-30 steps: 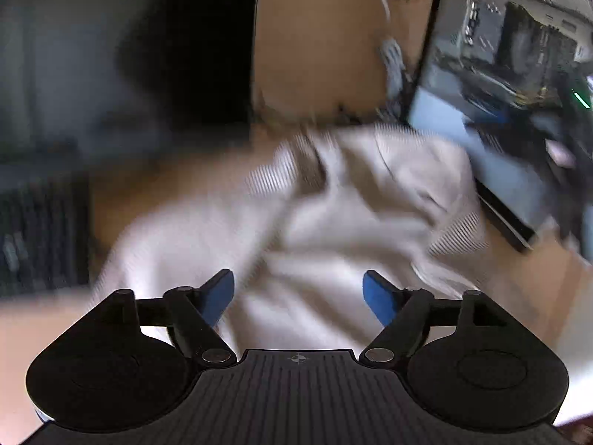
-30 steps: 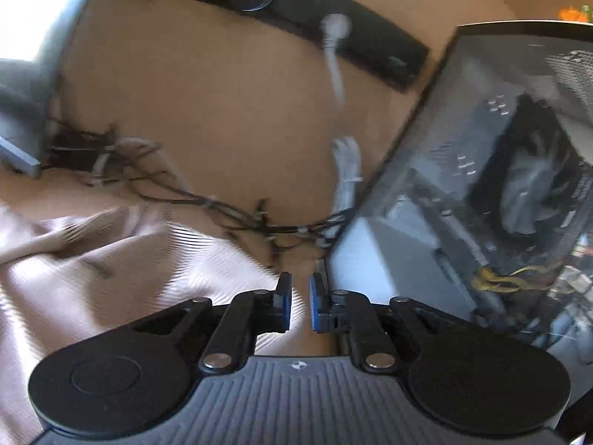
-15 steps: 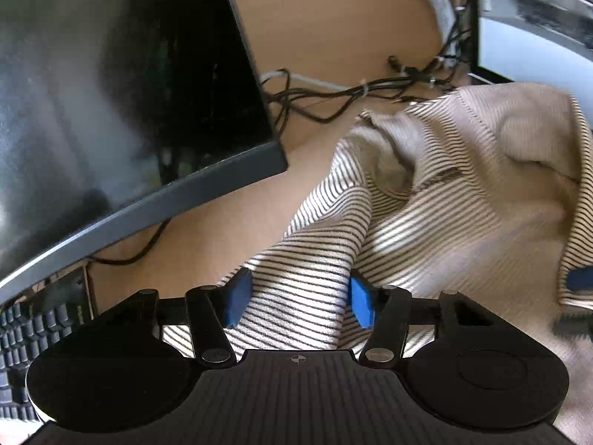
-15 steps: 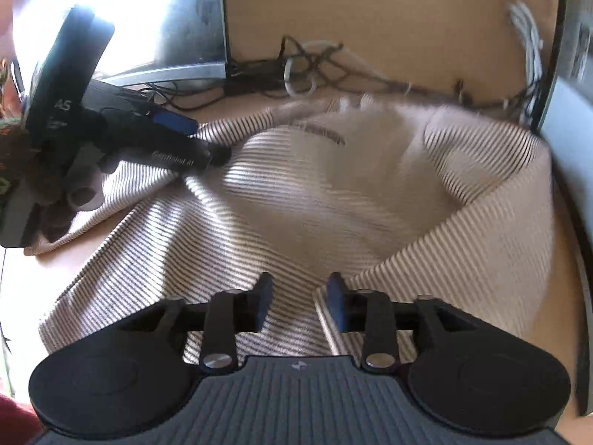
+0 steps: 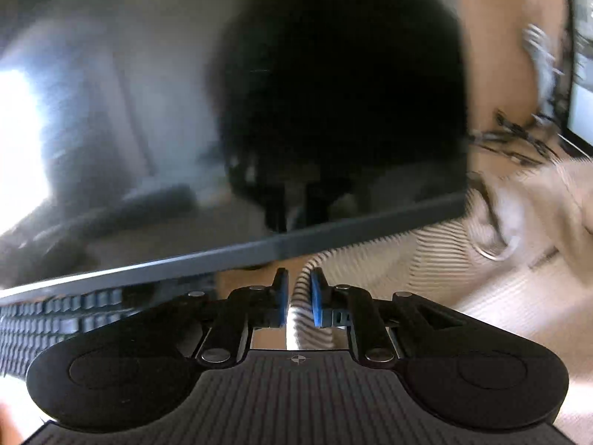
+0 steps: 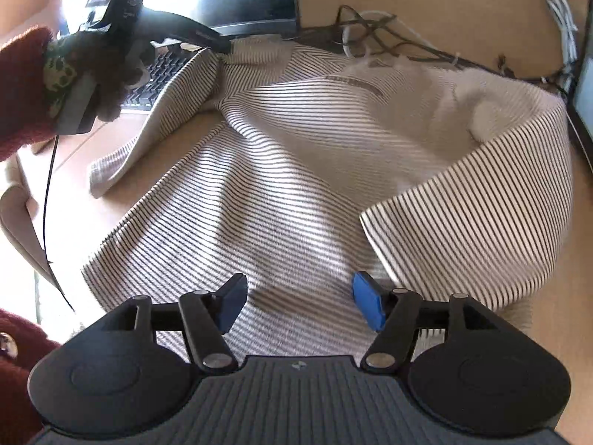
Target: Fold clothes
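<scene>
A cream sweater with thin dark stripes lies spread on the wooden desk, its right sleeve folded back over the body. My left gripper is shut on a pinch of the sweater's striped cloth, close under the monitor's lower edge; the right wrist view shows the left gripper at the sweater's far left shoulder, held by a gloved hand. My right gripper hovers open over the sweater's near hem, nothing between its blue pads.
A dark monitor stands right in front of the left gripper, with a black keyboard beneath it. Tangled cables lie along the back wall. A computer case borders the right side. A red sleeve is at left.
My left gripper has closed on the sweater's cloth and moved left toward the monitor. My right gripper has opened wide and drawn back toward the hem.
</scene>
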A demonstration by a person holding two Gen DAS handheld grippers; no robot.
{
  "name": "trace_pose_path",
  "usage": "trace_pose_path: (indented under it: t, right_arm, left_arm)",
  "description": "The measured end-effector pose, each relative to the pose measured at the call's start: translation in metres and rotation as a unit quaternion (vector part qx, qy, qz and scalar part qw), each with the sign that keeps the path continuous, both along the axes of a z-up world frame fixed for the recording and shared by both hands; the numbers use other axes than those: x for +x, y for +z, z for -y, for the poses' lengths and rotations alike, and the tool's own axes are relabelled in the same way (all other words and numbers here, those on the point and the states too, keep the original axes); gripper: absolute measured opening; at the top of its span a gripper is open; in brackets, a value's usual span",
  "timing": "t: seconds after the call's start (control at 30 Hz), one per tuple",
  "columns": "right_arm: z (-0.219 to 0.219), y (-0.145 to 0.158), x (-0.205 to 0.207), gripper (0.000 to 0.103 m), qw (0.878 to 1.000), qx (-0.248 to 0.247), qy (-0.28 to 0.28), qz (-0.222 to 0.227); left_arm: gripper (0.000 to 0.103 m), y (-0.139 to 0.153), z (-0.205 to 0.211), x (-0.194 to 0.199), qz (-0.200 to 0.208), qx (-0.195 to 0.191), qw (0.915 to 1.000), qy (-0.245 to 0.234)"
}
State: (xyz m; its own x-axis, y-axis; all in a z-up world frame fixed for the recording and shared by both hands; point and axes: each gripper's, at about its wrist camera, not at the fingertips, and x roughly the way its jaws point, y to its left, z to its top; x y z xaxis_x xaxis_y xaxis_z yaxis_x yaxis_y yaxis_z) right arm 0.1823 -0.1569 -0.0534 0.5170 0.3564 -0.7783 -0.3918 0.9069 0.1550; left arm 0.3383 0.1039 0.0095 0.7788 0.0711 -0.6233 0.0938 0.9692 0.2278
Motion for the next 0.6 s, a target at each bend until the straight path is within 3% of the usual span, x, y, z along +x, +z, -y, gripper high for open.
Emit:
trace_pose_path:
  t: [0.17,0.3,0.37,0.4,0.47,0.53,0.6]
  right_arm:
    - [0.008,0.008,-0.002,0.064,1.000,0.002,-0.014,-0.007]
    - [0.021,0.032,0.019,0.063,0.998,0.012,-0.049,0.038]
    - [0.026,0.048,0.035,0.061,0.995,-0.004,-0.064,0.077]
    - [0.027,0.054,0.046,0.059,0.993,-0.018,-0.072,0.094]
    - [0.031,0.060,0.070,0.041,0.989,-0.040,-0.088,0.115]
    - [0.036,0.064,0.094,0.034,0.984,-0.058,-0.106,0.129]
    - [0.038,0.065,0.113,0.034,0.981,-0.066,-0.124,0.137]
  left_arm:
    - [0.011,0.003,-0.038,-0.001,-0.017,-0.038,0.9977,0.054]
    - [0.013,0.003,-0.050,-0.016,-0.027,-0.075,0.9958,0.046]
    - [0.021,0.005,-0.046,-0.025,-0.028,-0.095,0.9947,0.025]
    - [0.031,0.006,-0.042,-0.028,-0.027,-0.101,0.9944,0.014]
    - [0.042,0.008,-0.033,-0.032,-0.025,-0.109,0.9937,-0.007]
    - [0.049,0.008,-0.022,-0.032,-0.026,-0.111,0.9931,-0.024]
    - [0.056,0.007,-0.016,-0.030,-0.030,-0.111,0.9928,-0.034]
